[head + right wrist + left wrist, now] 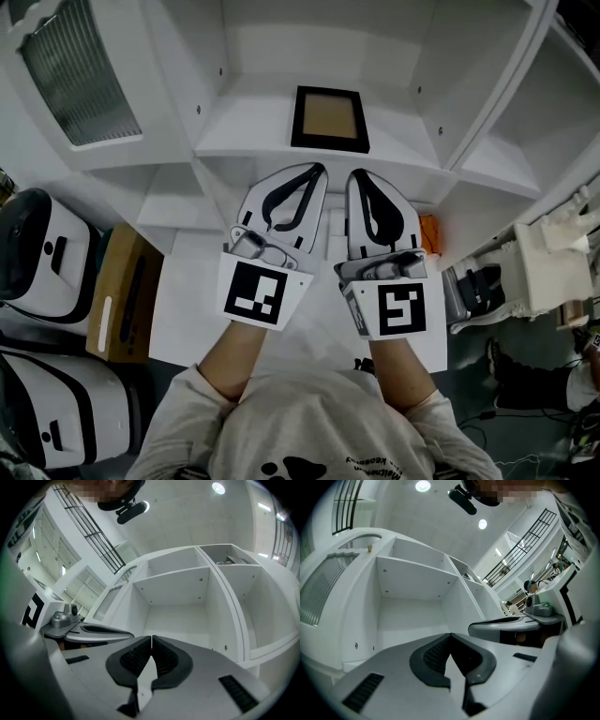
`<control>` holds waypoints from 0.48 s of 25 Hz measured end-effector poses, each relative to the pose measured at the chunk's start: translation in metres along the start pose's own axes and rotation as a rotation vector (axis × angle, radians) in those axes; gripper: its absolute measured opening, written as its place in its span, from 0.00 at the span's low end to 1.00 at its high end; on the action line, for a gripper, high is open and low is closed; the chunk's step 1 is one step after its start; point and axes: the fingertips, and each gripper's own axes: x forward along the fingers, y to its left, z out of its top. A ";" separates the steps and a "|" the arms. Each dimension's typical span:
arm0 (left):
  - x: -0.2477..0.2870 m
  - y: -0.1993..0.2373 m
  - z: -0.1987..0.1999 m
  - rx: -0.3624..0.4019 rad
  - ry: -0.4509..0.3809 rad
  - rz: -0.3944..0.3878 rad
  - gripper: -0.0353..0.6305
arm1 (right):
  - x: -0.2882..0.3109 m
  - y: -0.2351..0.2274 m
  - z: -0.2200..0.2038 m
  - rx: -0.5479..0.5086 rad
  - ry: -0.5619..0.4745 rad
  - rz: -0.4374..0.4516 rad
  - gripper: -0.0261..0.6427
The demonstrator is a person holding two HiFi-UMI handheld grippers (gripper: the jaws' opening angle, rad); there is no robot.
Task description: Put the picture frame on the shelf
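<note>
A white shelf point(246, 131) unit of open compartments fills the space ahead of you, with round ceiling lamps point(423, 485) glowing above it and a dark railing point(520, 545) running off to one side. The picture frame point(329, 118), dark-edged with a tan centre, lies flat on the shelf board straight beyond your fingertips. It is roughly centred ahead of the gap between the two tools and clear of both, with nothing touching it. Your left gripper point(319, 170) and right gripper point(356, 175) are held side by side, close together but not touching, both pointing toward the compartment the frame lies in. In the left gripper view the fingers point(430, 660) are clenched, their dark ribbed pads meeting at the tips with nothing between them, and the bare back wall of the compartment shows past them. In the right gripper view the fingers point(130, 660) are likewise clenched tip to tip and empty. Each tool carries its marker cube point(255, 292) at the near end, just in front of your wrists. Left of your left fingers, a ribbed translucent panel point(80, 80) shows at the unit's side, and nearer you on that side a cardboard box point(127, 298) sits beside two white-and-black cases point(37, 253). A small orange thing point(429, 234) shows just to the right of your right fingers, too hidden to identify
</note>
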 end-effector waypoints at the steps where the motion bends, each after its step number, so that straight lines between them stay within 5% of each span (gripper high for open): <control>1: -0.005 -0.002 0.002 -0.004 -0.002 0.004 0.08 | -0.004 0.002 0.002 -0.001 -0.001 -0.001 0.09; 12: -0.050 -0.027 0.007 -0.048 0.010 0.008 0.08 | -0.045 0.022 0.009 0.017 0.016 -0.008 0.09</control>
